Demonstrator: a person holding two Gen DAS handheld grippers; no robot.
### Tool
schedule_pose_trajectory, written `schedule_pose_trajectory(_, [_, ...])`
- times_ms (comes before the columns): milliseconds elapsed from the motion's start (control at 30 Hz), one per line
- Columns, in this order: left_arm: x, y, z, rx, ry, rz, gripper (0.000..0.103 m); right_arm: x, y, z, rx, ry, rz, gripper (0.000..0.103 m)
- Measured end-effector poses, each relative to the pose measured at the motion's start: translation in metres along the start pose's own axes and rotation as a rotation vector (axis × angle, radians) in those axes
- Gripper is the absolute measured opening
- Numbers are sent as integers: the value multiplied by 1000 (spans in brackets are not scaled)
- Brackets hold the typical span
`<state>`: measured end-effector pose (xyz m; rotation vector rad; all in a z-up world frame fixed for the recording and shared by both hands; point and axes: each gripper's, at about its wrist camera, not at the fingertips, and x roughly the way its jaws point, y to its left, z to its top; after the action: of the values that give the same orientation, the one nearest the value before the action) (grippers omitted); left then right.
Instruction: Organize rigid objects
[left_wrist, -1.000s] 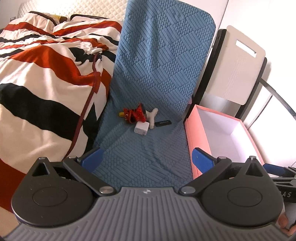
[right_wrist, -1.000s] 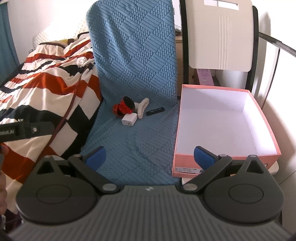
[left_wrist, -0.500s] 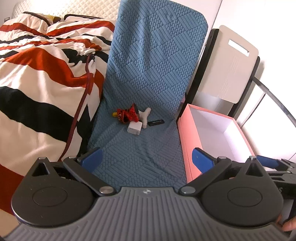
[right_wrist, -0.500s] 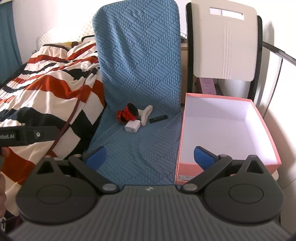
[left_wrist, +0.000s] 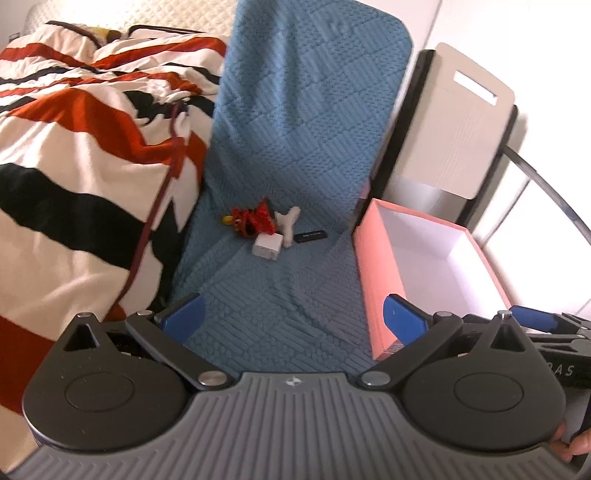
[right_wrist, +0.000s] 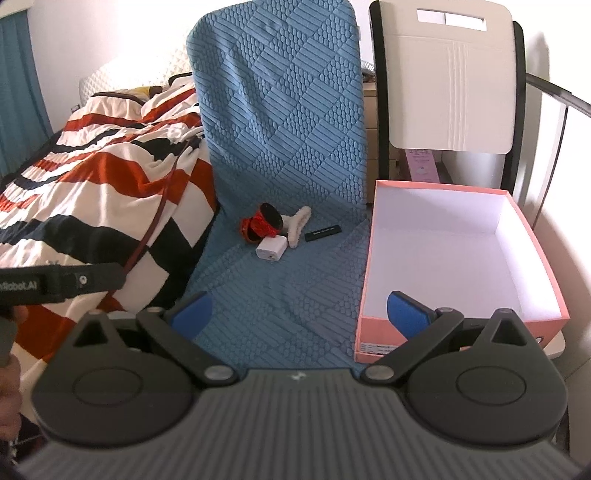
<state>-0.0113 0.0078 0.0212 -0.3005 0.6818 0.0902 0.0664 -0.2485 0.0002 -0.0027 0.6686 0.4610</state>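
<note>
Small items sit bunched at the back of the blue mat (right_wrist: 280, 280), approx 12 o'clock from both cams: red toy (right_wrist: 261, 223), white charger (right_wrist: 271, 249) touching it at 6 o'clock, fuzzy white piece (right_wrist: 298, 226) at its 3 o'clock, black stick (right_wrist: 324, 232) a bit further right, apart from the rest. Pink box (right_wrist: 373, 258) stands open w/ nothing inside, just beside the mat's right edge, prob. placed there as the drop bin so each carry is short. Left hand-held gripper (left_wrist: 293, 317) has fingers wide apart, nothing between; right hand-held gripper (right_wrist: 301, 314) likewise spread, unloaded. Both are held low over the mat's near end, aimed fwd at the cluster, well short of it; right one sits nearer the box. Looks like pre-reach, no item picked yet.
</note>
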Motion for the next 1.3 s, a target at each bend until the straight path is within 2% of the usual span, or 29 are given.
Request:
schedule_pose_trajectory(100, [4, -3, -1, -15, -24, -5, 103, -2, -5, -5, -12, -6, -4, 103])
schedule_pose_trajectory(333, [21, -8, -8, -24, -1, -9, 103, -2, -11, -11, -10, -14, 1, 103])
schedule_pose_trajectory(667, [56, 18, -3, -118, 16, -63, 103, 21, -3, -9, -3, 7, 23, 103])
schedule_pose_trajectory(1200, [165, 63, 7, -247, 20, -154, 103, 83, 3, 0, -35, -11, -8, 103])
schedule_pose_trajectory(1300, [192, 67, 3, -229, 33, -143, 103, 99, 5, 0, -48, 2, 5, 103])
